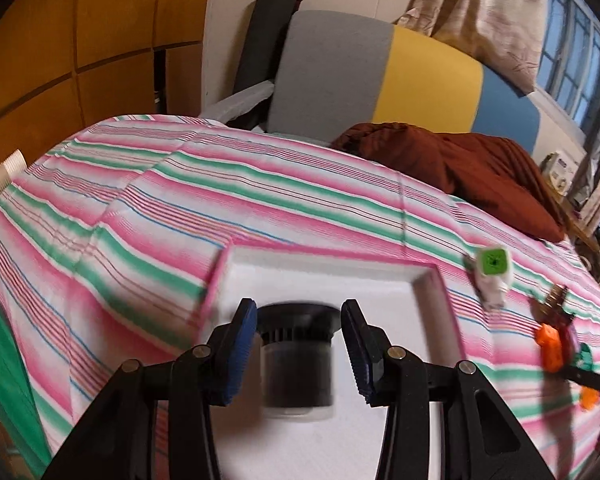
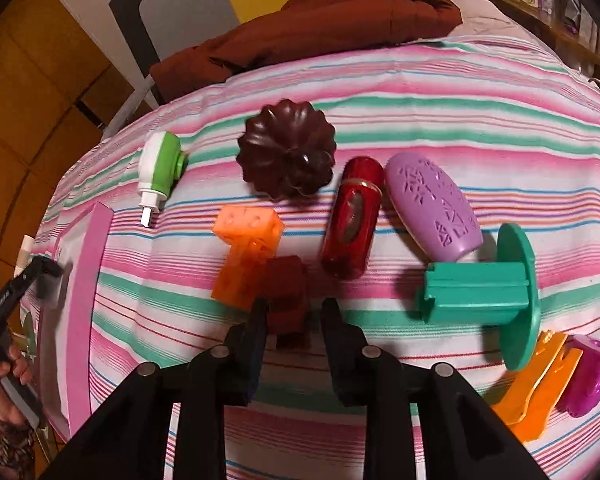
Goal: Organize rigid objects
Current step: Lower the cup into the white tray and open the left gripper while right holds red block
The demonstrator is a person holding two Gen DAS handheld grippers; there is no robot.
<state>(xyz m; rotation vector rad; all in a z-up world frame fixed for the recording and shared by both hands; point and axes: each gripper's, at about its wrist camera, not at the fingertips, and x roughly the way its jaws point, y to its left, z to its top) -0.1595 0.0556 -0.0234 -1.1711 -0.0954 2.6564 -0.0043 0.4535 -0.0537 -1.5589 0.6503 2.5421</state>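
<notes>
In the left wrist view a dark cylindrical jar with a black ribbed cap [image 1: 298, 354] stands in a white tray with a pink rim [image 1: 428, 276]. My left gripper [image 1: 300, 354] is open, its blue pads on either side of the jar without touching. In the right wrist view my right gripper [image 2: 294, 320] is open over a dark red block [image 2: 288, 300] on the striped bedsheet. Beside it lie an orange lattice piece [image 2: 246, 252], a red cylinder [image 2: 354, 224], a brown fluted mould [image 2: 286, 154], a purple oval case [image 2: 432, 208], a teal spool [image 2: 484, 296] and a green-white plug-in device [image 2: 160, 170].
An orange clip [image 2: 536, 392] and a magenta cup [image 2: 592, 376] lie at the right. The pink-rimmed tray [image 2: 80, 320] sits at the left edge of the right wrist view. A brown blanket [image 1: 460, 164] and a padded headboard [image 1: 380, 76] are behind. The bed drops off at the left.
</notes>
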